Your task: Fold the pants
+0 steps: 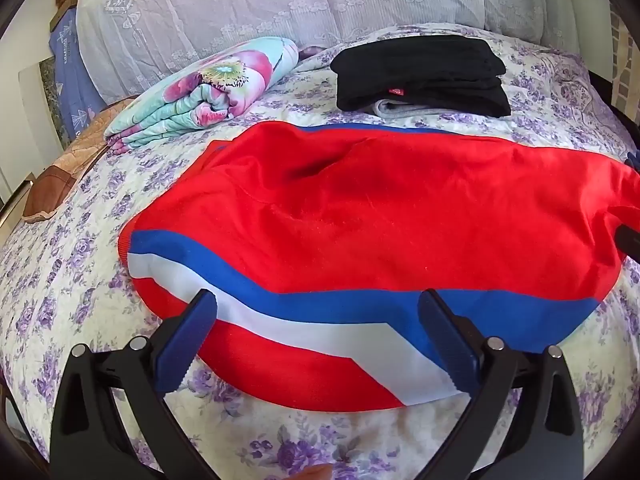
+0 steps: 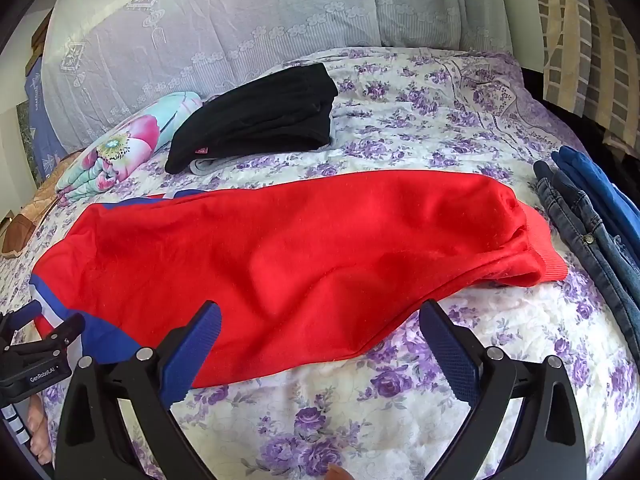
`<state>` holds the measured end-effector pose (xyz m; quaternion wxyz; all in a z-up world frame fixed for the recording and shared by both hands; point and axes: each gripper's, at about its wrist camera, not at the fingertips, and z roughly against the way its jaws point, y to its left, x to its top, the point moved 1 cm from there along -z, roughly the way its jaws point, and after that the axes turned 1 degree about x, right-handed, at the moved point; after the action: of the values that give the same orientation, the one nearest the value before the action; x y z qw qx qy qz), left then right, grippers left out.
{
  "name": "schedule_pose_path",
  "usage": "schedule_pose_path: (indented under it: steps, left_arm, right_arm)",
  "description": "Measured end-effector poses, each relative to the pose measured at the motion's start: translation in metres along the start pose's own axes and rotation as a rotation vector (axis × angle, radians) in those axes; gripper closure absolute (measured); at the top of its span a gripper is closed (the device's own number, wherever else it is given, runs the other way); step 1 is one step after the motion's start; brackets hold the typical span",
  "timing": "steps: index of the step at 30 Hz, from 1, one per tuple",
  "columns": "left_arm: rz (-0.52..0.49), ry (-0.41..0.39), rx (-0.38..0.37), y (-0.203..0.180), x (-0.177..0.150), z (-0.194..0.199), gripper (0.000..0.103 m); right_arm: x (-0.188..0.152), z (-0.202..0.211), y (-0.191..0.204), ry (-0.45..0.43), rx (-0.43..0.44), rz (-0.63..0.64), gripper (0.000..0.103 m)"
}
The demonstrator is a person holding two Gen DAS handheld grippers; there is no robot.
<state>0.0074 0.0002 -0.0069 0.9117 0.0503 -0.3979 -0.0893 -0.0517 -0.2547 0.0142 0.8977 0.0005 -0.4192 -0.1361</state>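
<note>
Red pants (image 1: pixel 380 216) with a blue and white side stripe (image 1: pixel 304 312) lie flat across the flowered bed, folded lengthwise. In the right wrist view the red pants (image 2: pixel 288 248) stretch left to right, with the ribbed cuff end (image 2: pixel 540 248) at the right. My left gripper (image 1: pixel 318 312) is open and empty, just above the near striped edge of the pants. My right gripper (image 2: pixel 320 322) is open and empty, over the near edge of the red fabric. The left gripper also shows at the left edge of the right wrist view (image 2: pixel 44 344).
A folded black garment stack (image 1: pixel 420 72) and a rolled flowered quilt (image 1: pixel 208 88) lie at the back of the bed (image 1: pixel 60 272). Jeans and blue clothes (image 2: pixel 592 216) lie at the right. A padded headboard (image 1: pixel 248 4) with a lace cover stands behind.
</note>
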Motion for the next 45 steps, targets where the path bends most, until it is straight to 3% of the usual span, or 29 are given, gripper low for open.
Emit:
schedule_pose_path:
  steps: [7, 19, 24, 37, 45]
  left_arm:
    - [-0.01, 0.015, 0.007, -0.006, -0.002, 0.0, 0.004]
    - [-0.016, 0.116, 0.001, -0.002, -0.011, -0.03, 0.004]
    - [0.009, 0.119, -0.042, 0.004, -0.012, -0.031, 0.004]
    - [0.012, 0.12, -0.049, 0.004, -0.01, -0.029, 0.004]
    - [0.004, 0.129, -0.083, 0.006, -0.011, -0.027, 0.004]
  right_arm:
    - [0.0, 0.0, 0.0, 0.003, -0.001, 0.001, 0.004]
    - [0.0, -0.001, -0.001, 0.006, -0.001, -0.007, 0.004]
    - [-0.004, -0.004, -0.004, 0.016, -0.002, -0.012, 0.004]
    - [-0.009, -0.028, -0.008, 0.164, -0.046, -0.033, 0.004]
    - [-0.013, -0.036, -0.002, 0.195, -0.078, 0.001, 0.003]
